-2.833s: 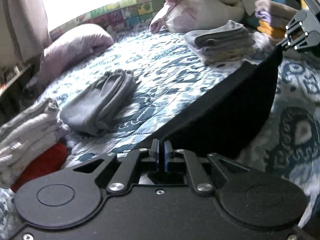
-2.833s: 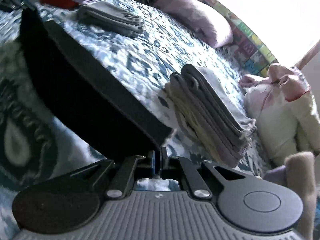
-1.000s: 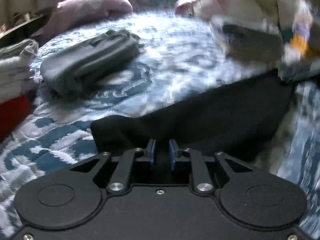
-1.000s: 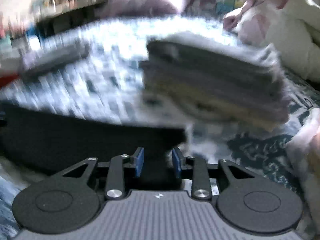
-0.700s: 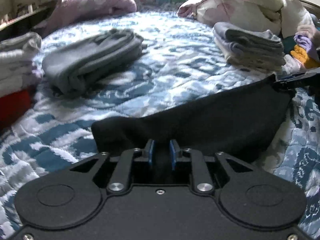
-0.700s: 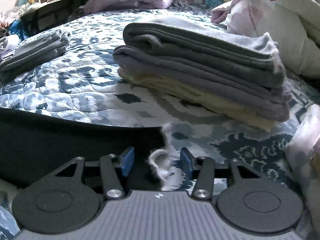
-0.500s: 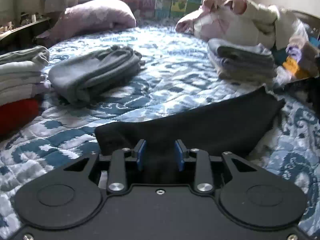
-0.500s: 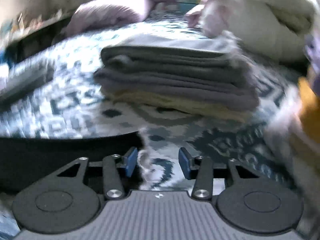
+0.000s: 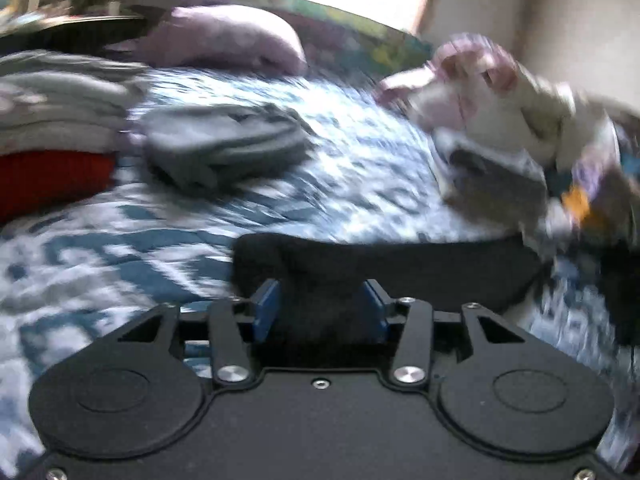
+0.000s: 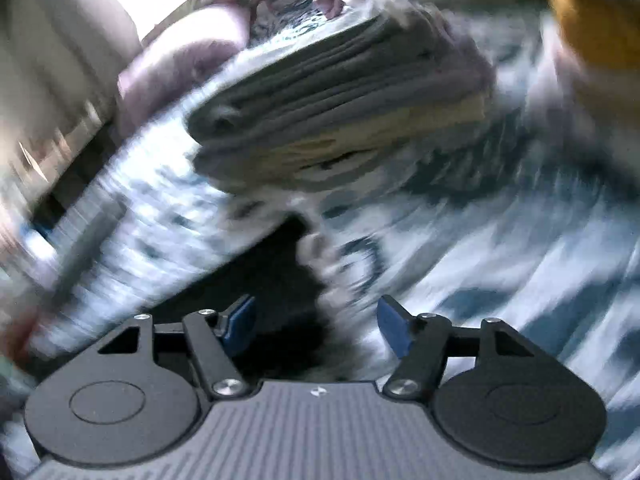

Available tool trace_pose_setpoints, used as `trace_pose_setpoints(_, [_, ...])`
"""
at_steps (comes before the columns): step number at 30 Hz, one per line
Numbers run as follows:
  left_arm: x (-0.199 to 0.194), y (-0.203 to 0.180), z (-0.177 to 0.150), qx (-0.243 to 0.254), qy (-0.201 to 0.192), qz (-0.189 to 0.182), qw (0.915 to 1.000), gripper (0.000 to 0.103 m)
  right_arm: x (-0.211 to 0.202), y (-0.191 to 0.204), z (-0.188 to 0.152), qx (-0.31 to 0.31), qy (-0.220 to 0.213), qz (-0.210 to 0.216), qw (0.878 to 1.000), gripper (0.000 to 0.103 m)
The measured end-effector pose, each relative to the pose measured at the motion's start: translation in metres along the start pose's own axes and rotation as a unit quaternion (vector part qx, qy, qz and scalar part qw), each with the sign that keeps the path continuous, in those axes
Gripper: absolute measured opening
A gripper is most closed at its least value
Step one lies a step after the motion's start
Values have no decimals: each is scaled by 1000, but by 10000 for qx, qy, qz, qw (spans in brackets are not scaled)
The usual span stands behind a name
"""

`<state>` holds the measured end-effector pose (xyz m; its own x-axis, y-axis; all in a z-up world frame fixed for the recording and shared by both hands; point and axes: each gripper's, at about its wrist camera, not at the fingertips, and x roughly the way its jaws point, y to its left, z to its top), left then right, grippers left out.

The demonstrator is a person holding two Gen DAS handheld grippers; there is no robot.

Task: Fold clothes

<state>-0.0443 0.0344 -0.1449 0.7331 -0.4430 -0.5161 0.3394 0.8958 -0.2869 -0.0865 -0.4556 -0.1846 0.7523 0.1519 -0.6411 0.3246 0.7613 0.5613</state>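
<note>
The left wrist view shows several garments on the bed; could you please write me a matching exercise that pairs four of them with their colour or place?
Things:
1. garment between the left gripper fingers
2. bottom item of the stack at far left
3. loosely folded bundle beside that stack
4. pillow at the head of the bed

Descriptions:
A. red
B. pale purple
C. black
D. grey

Pairs: 1-C, 2-A, 3-D, 4-B
</note>
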Motion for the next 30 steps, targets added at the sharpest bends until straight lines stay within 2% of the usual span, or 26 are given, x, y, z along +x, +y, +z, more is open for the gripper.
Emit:
trace_pose_setpoints(1, [-5, 9, -2, -301, -12, -16, 9995, 50, -3, -3, -6, 263, 25, 174, 9995, 68])
trace_pose_setpoints(3, [-8, 32, -7, -976, 16, 18, 9952, 54, -3, -2, -17, 399, -50, 198, 9990, 68])
trace_pose_setpoints(6, [3, 58, -15, -1870, 237, -163, 9819, 54, 1, -4, -25, 762, -289, 284, 9963, 69])
trace_pose_setpoints(9, [19, 65, -20, -2191, 337, -203, 9749, 54, 12, -3, -20, 1012, -512, 327, 9930, 67])
trace_pose_setpoints(10, [24, 65, -20, -2215, 273, -217, 9745, 53, 15, -3, -18, 1015, -591, 253, 9928, 58])
trace_pose_setpoints(11, [29, 63, -18, -2225, 256, -178, 9744, 51, 18, -1, -17, 1026, -658, 166, 9924, 55])
trace_pose_setpoints(12, [35, 61, -16, -2234, 239, -139, 9743, 39, 20, 0, -16, 1030, -724, 117, 9920, 50])
trace_pose_setpoints(13, [42, 59, -14, -2226, 314, -106, 9744, 19, 24, 2, -16, 1014, -772, 64, 9918, 35])
trace_pose_setpoints(15, [50, 59, -14, -2463, 371, -34, 9685, 17, 32, 6, -17, 959, -751, -44, 9925, 17])
trace_pose_setpoints(20, [22, 68, -12, -3137, 550, -318, 9474, 13, 20, 3, -14, 1220, -592, 32, 9908, 13])
trace_pose_setpoints(22, [-4, 62, -12, -3185, 663, -419, 9447, 13, 3, 3, -14, 1295, -473, 129, 9904, 13])
trace_pose_setpoints(24, [-28, 54, -19, -3177, 760, -476, 9439, 13, -25, 5, -19, 1297, -346, 256, 9906, 13])
trace_pose_setpoints(26, [-31, 53, -35, -2939, 915, -363, 9508, 16, -52, 5, -33, 1197, -243, 265, 9922, 13])
trace_pose_setpoints(28, [-34, 52, -52, -2698, 1068, -250, 9567, 29, -72, 3, -52, 999, -95, 130, 9949, 16])
trace_pose_setpoints(29, [-36, 51, -60, -2576, 1143, -193, 9593, 31, -73, -2, -64, 813, 81, -37, 9967, 20])
trace_pose_setpoints(30, [-43, 49, -59, -2485, 1018, -158, 9631, 34, -73, -10, -75, 751, 198, -139, 9969, 24])
